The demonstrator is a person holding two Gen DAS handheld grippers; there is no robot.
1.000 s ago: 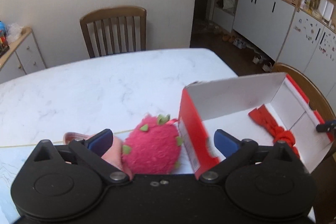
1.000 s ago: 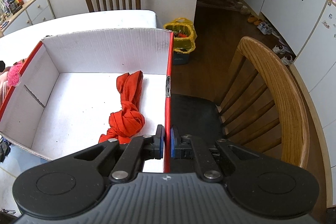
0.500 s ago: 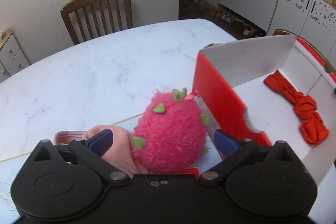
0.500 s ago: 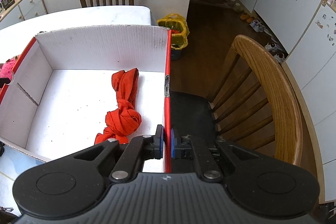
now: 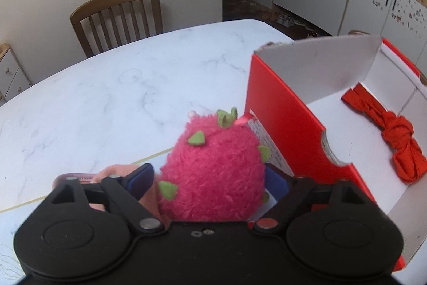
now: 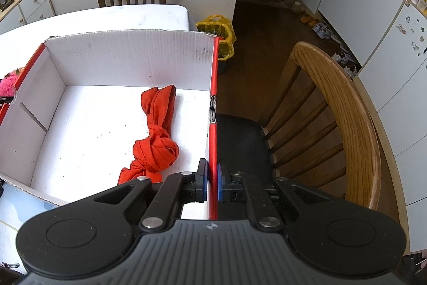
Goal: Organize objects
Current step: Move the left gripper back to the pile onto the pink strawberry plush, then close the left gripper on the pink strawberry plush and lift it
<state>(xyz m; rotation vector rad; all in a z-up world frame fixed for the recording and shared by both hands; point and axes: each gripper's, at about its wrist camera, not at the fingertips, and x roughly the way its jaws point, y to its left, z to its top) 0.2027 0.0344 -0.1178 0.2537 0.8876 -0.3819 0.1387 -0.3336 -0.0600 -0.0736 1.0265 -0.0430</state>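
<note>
Closing left gripper (image 5: pixel 208 179) around pink plush (image 5: pixel 213 170) on table (image 5: pixel 106 98), beside box (image 5: pixel 283 130).
Pads either side of plush, not yet seen pressing; pink cloth (image 5: pixel 114 172) just left. Right gripper (image 6: pixel 210 180) clenched on box wall (image 6: pixel 213 124); red cloth (image 6: pixel 157 135) lying inside.

Pink cloth (image 5: pixel 112 172) mostly hidden (behind left fingers (image 5: pixel 140 178)).

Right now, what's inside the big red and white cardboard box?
Only a knotted red cloth lies on the box's white floor. The near right corner is hidden behind the right hand-held gripper.
</note>
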